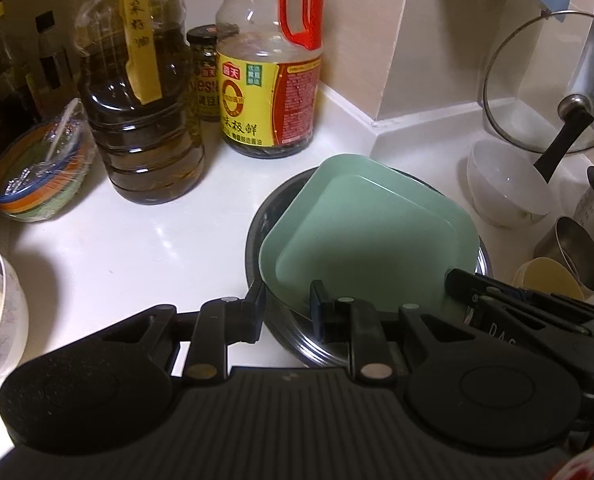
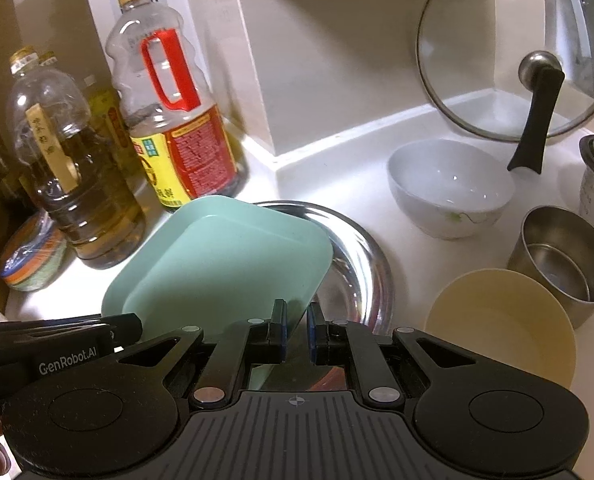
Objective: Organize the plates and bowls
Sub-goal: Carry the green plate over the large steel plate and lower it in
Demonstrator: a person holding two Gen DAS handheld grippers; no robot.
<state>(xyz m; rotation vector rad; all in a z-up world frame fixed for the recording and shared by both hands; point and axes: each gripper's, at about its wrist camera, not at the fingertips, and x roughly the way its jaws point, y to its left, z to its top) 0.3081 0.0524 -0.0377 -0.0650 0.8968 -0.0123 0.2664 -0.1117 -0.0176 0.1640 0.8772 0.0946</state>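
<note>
While both grippers clamp the near rim of the round stainless-steel plate point(image 2: 361, 264), the left gripper point(image 1: 287, 312) on its left side and the right gripper point(image 2: 297, 330) beside it, the square pale-green plastic plate point(image 1: 373, 240) lies inside. Bare white worktop point(image 1: 137, 248) opens leftward. Behind stand an oil bottle point(image 1: 141, 120) and a red-handled soy sauce bottle point(image 1: 273, 80); an empty white bowl point(image 2: 449, 188) sits rightward.
</note>
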